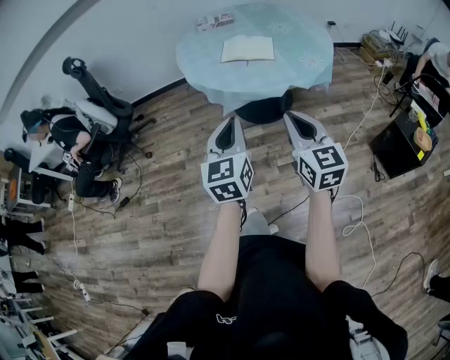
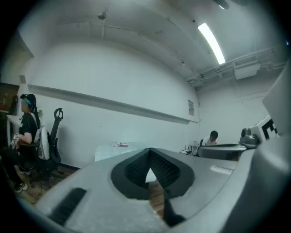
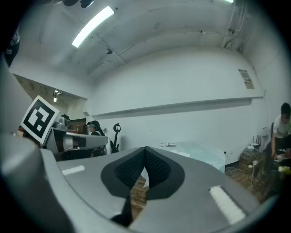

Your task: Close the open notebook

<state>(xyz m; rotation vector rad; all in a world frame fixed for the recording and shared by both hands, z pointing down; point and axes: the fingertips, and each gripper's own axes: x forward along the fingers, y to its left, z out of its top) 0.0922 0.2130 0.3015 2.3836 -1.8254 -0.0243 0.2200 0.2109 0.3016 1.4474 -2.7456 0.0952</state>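
Observation:
The open notebook [image 1: 247,49] lies flat, pages up, on a round table with a pale blue cloth [image 1: 295,70] at the far side of the room. Both grippers are held level above the wood floor, short of the table and side by side. My left gripper [image 1: 227,123] has its jaws closed tip to tip with nothing between them, as the left gripper view [image 2: 149,150] also shows. My right gripper [image 1: 294,118] is likewise shut and empty [image 3: 145,149]. Beyond the jaws of each, the table [image 2: 113,148] [image 3: 200,152] shows ahead; from that low angle the notebook cannot be made out.
A small printed box [image 1: 214,21] lies at the table's far edge. The table's dark base [image 1: 264,110] stands just ahead of the grippers. A person sits by an office chair [image 1: 91,112] at left. Cables [image 1: 358,225], a black case [image 1: 401,144] and another person [image 1: 430,63] are at right.

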